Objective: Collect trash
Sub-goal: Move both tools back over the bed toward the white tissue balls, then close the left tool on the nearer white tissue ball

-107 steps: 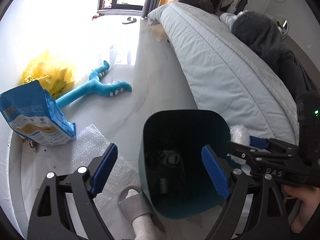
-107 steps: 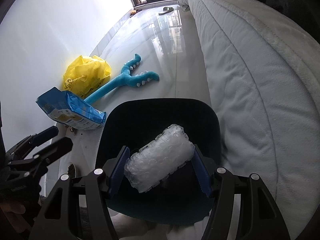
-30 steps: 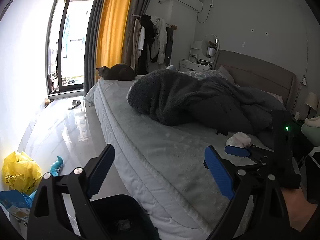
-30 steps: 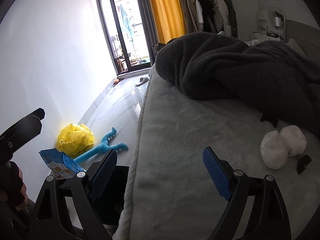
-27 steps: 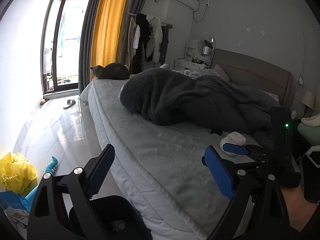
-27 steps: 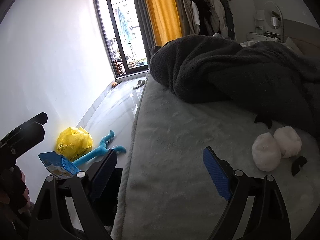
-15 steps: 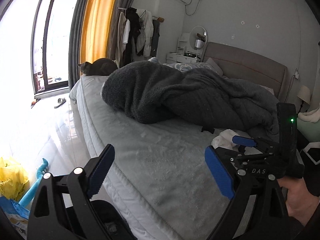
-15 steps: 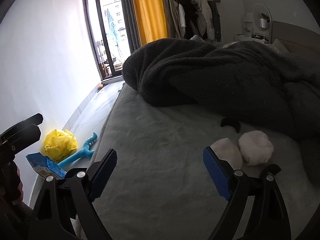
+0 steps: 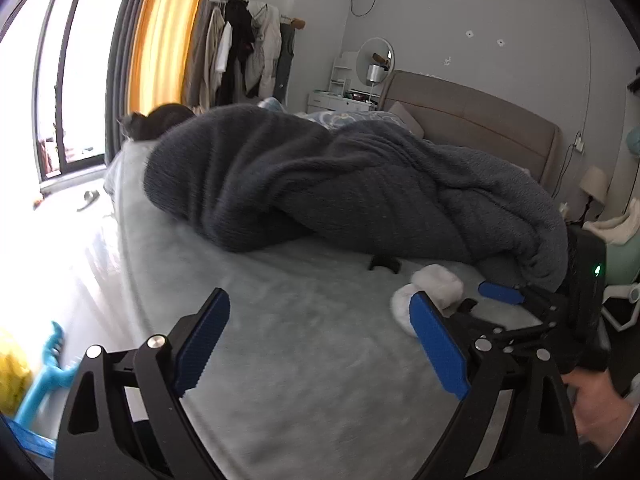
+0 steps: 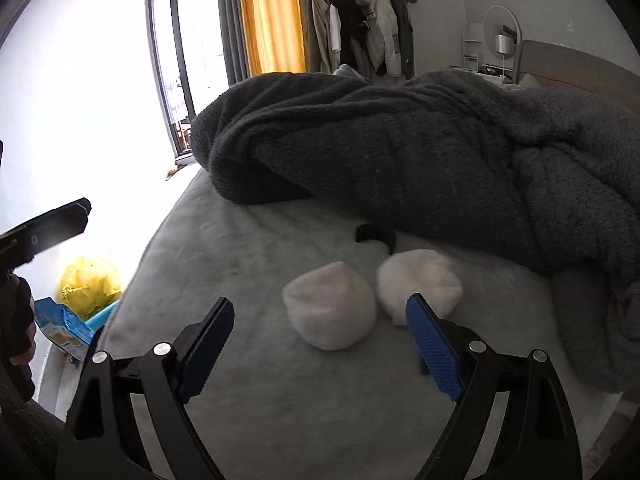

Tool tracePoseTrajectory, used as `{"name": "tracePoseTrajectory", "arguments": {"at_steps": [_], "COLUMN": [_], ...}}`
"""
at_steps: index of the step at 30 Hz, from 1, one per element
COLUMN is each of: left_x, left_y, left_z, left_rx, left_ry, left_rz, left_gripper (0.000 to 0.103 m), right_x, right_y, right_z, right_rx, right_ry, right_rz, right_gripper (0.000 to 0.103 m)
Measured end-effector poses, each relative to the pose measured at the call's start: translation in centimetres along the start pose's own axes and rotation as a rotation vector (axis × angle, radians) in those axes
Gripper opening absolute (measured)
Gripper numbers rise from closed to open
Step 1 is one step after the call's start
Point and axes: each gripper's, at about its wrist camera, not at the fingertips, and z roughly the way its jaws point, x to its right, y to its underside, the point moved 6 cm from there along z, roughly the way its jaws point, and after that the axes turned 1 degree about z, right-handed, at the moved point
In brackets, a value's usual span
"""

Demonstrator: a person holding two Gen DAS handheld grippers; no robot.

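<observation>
Both grippers hang wide open and empty above the bed, right one lined up on two white wads.

From the left: the left gripper [image 9: 318, 342] idles over bare grey sheet [image 10: 248, 264]. The right gripper [image 10: 320, 344] frames the nearer white wad [image 10: 330, 304]; the second wad [image 10: 420, 280] lies just beside it, near the dark blanket's [image 10: 400, 148] edge. Both look light, soft and squashy, so pinching across the middle should hold.

Fluffy white wads [image 10: 329, 312]; plush dark blanket [image 10: 400, 152]; matt fleecy bedsheet [image 10: 260, 280].
</observation>
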Motion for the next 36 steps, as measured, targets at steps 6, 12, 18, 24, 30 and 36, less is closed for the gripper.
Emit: {"name": "tracePoseTrajectory", "arguments": {"at_steps": [6, 12, 18, 24, 30, 36], "left_x": [1.6, 3.4, 5.4, 7.2, 8.7, 9.5], "left_y": [0.1, 0.3, 1.4, 2.6, 3.4, 4.2], "left_z": [3.0, 5.4, 8.0, 10.1, 12.0, 13.5], "left_rx": [-0.049, -0.083, -0.140, -0.201, -0.235, -0.267], "left_ry": [0.043, 0.082, 0.092, 0.105, 0.113, 0.122], "left_rz": [-0.030, -0.077, -0.066, -0.053, -0.037, -0.047], "left_gripper": [0.093, 0.093, 0.093, 0.093, 0.093, 0.093], "right_x": [3.4, 6.2, 8.0, 8.7, 9.1, 9.4], "right_y": [0.8, 2.0, 3.2, 3.5, 3.6, 3.8], "right_z": [0.6, 2.5, 3.9, 4.7, 5.1, 4.8], "right_rx": [-0.006, -0.050, -0.084, -0.098, -0.117, -0.123], "right_ry": [0.048, 0.048, 0.037, -0.014, -0.039, -0.062], "right_rz": [-0.006, 0.002, 0.013, 0.047, 0.072, 0.084], "right_gripper": [0.089, 0.089, 0.089, 0.089, 0.074, 0.056]}}
